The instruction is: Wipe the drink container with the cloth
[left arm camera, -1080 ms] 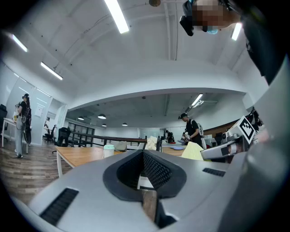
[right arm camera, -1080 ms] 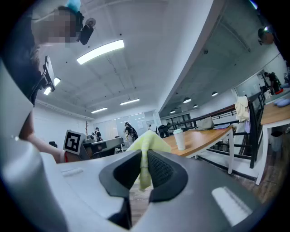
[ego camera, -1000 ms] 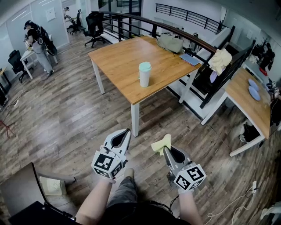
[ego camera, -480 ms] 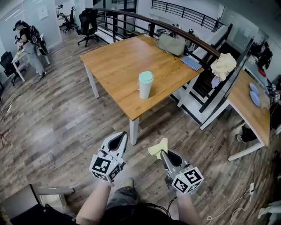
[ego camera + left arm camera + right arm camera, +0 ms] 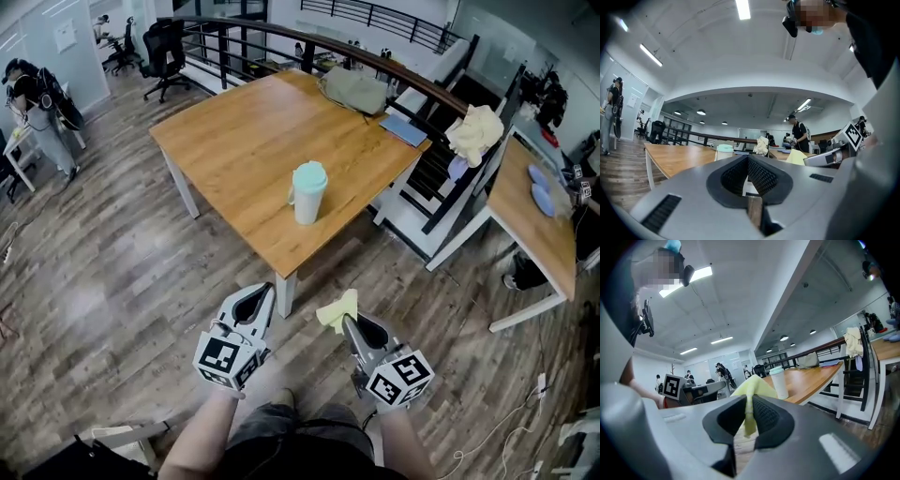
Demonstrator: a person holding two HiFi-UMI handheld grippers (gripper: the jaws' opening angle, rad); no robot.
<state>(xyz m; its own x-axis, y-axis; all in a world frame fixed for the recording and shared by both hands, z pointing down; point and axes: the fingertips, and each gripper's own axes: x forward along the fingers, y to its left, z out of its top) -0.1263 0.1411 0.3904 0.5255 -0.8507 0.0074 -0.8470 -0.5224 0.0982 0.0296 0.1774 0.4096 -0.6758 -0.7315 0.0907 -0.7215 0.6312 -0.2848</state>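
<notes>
Lidded cup (image 5: 308,192) stands upright, well ahead of both grippers' fingertips. Right gripper (image 5: 346,322) clenches the yellow cloth (image 5: 339,308), which juts beyond its tips. Left gripper (image 5: 267,290) is clenched empty.

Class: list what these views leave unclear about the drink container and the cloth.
- Drink container: stains, if any, too small in the head view.
- Its lower part: hidden behind the left gripper in the left gripper view.
- Cloth: lower part hidden inside the right gripper, right gripper view.
</notes>
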